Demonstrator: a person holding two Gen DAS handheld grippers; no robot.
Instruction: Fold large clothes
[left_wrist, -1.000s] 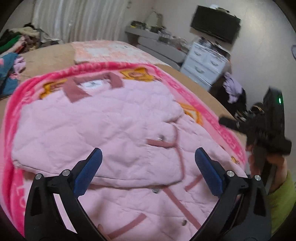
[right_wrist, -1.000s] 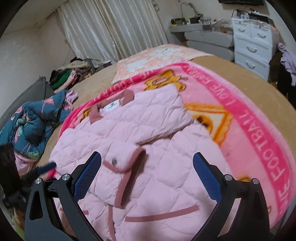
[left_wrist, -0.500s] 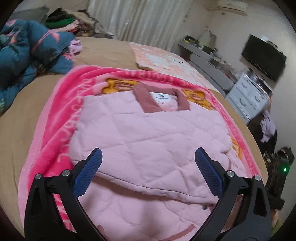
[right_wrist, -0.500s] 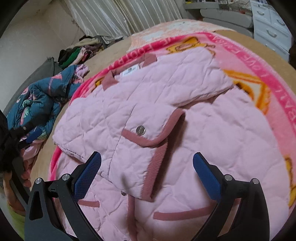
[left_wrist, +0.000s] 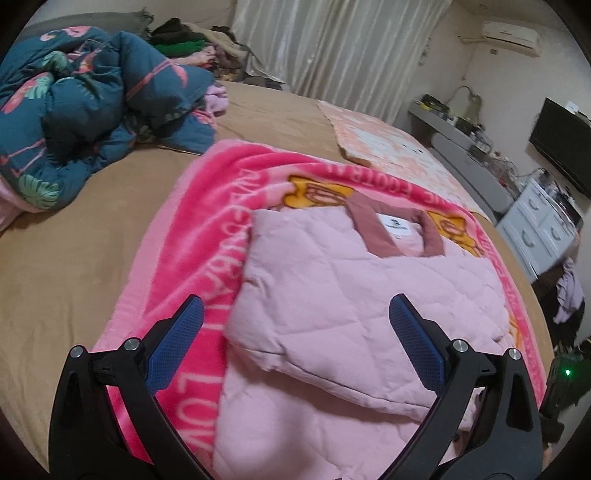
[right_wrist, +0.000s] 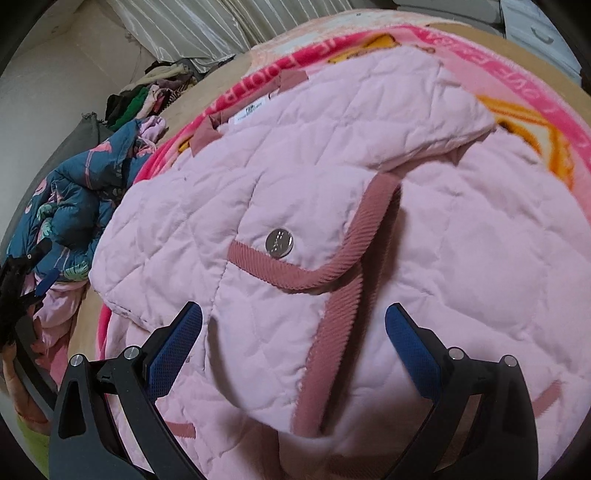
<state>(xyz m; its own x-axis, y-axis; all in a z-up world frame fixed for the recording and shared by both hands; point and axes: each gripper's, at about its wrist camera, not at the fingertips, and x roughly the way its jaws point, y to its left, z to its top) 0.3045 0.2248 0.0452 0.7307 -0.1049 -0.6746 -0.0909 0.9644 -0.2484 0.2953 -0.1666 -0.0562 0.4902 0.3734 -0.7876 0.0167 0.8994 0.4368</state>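
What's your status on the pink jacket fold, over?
Left gripper open, empty, over the folded sleeve edge. Right gripper open, empty, above the snap flap. Pink quilted jacket partly folded on the pink blanket. Nothing in the way.

My tan bed (left_wrist: 74, 258) faces pale curtains (left_wrist: 332, 48), a white dresser (left_wrist: 543, 232) and a wall-mounted television (left_wrist: 561, 144).

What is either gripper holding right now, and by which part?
Nothing. The left gripper and the right gripper both have open jaws above the pink quilted jacket, with no fabric between them.
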